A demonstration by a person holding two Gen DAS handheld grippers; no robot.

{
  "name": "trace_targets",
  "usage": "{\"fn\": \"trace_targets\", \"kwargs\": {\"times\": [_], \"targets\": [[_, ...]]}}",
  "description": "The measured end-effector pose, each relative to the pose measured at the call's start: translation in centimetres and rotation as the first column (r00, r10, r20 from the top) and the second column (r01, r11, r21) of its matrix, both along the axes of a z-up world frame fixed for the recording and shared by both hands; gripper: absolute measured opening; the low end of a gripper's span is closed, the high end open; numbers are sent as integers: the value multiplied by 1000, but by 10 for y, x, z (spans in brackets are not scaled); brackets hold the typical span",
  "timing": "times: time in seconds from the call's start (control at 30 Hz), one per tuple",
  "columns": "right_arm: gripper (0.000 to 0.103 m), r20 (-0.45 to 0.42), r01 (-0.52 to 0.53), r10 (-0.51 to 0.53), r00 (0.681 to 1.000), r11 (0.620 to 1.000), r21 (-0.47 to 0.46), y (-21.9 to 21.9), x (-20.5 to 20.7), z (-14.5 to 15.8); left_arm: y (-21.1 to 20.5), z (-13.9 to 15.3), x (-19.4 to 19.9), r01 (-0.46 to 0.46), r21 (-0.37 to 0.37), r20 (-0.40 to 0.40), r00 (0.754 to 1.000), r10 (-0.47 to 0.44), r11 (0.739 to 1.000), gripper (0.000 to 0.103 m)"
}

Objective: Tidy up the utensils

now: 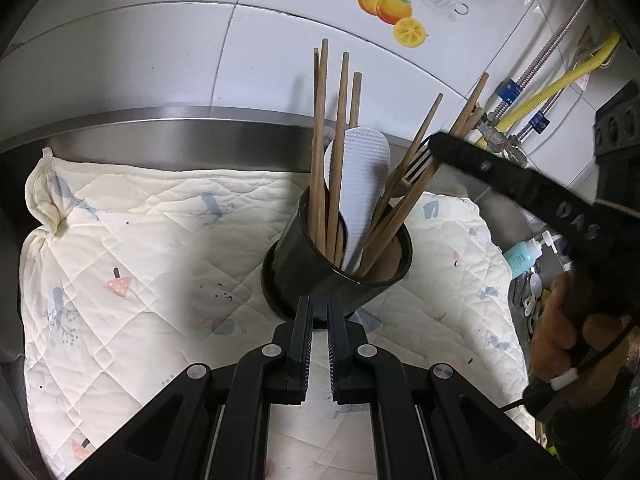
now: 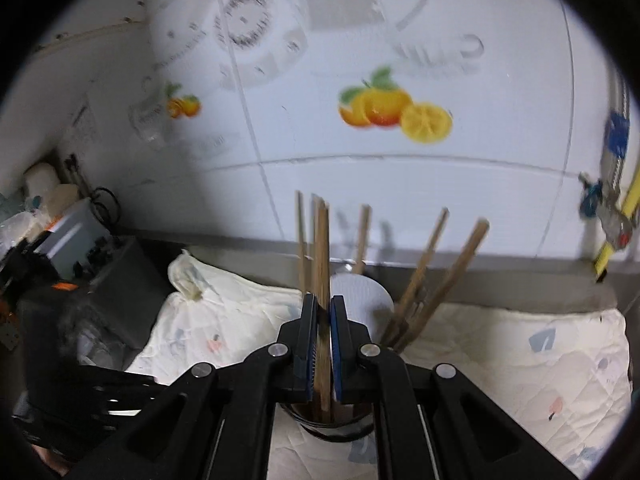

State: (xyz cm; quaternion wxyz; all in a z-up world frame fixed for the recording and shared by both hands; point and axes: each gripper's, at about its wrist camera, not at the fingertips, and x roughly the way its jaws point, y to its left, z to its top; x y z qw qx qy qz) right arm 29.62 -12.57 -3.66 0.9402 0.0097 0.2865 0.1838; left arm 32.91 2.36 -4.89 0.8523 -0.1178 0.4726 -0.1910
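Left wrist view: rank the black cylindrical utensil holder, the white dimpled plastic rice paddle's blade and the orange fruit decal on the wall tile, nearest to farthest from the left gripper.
1. Black cylindrical utensil holder, directly ahead of the left gripper on the quilted mat.
2. White dimpled plastic rice paddle, its blade standing above the holder.
3. Orange fruit decal, high on the tiled back wall.

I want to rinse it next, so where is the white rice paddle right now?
In the left wrist view the white rice paddle stands upright in the black utensil cup at the middle of the quilted mat, between the upright chopsticks and the leaning ones.
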Motion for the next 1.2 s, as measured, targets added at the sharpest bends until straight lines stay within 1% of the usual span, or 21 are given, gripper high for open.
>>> {"fn": "trace_targets", "kwargs": {"times": [0.17,0.23,0.27,0.3,0.33,0.37,0.4,0.57,0.63,0.67,0.7,0.8,0.97,1.1,1.2], "targets": [[10,-37,22,-21,999,999,39,-8,3,-5,2,0,3,6,0,2,1000,-6,1000,9],[10,-41,30,-29,999,999,25,-7,1,-6,3,2,3,7,2,5,1000,-7,1000,15],[11,-37,33,-33,999,999,17,-7,0,-7,3,2,3,5,3,8,1000,-5,1000,30],[15,-36,41,-41,999,999,6,-7,-2,-7,4,3,2,1,6,20,1000,-1,1000,47],[17,-38,45,-45,998,999,3,-6,-3,-7,5,5,1,-2,9,33,999,2,1000,49],[23,-40,48,-48,998,999,2,-6,-5,-7,6,7,0,1,10,43,999,-2,1000,49],[26,-37,54,-54,998,999,-1,-5,-7,-7,7,8,0,9,8,45,999,-9,1000,49],[33,-34,80,-81,996,997,-6,-1,-19,-8,12,10,-1,13,16,47,999,-14,1000,50],[41,-31,88,-88,996,996,-21,-1,-27,-9,15,11,-3,3,14,48,999,-3,1000,52],[48,-31,88,-89,996,996,-30,0,-31,-10,17,12,-5,-4,20,50,999,3,1000,54],[50,-30,90,-91,995,995,-41,1,-34,-11,18,12,-7,-8,27,53,999,6,1000,55],[50,-34,100,-102,994,993,-70,1,-44,-17,19,13,-13,-16,62,57,998,12,998,55],[50,-56,119,-122,991,991,-67,-2,-59,-27,18,19,-31,-38,118,87,996,28,992,56],[50,-76,119,-125,989,990,-74,-5,-76,-35,13,28,-54,-70,178,125,991,48,982,56],[50,-79,118,-125,989,990,-83,-7,-90,-37,9,35,-74,-88,194,151,987,59,977,56]]}}
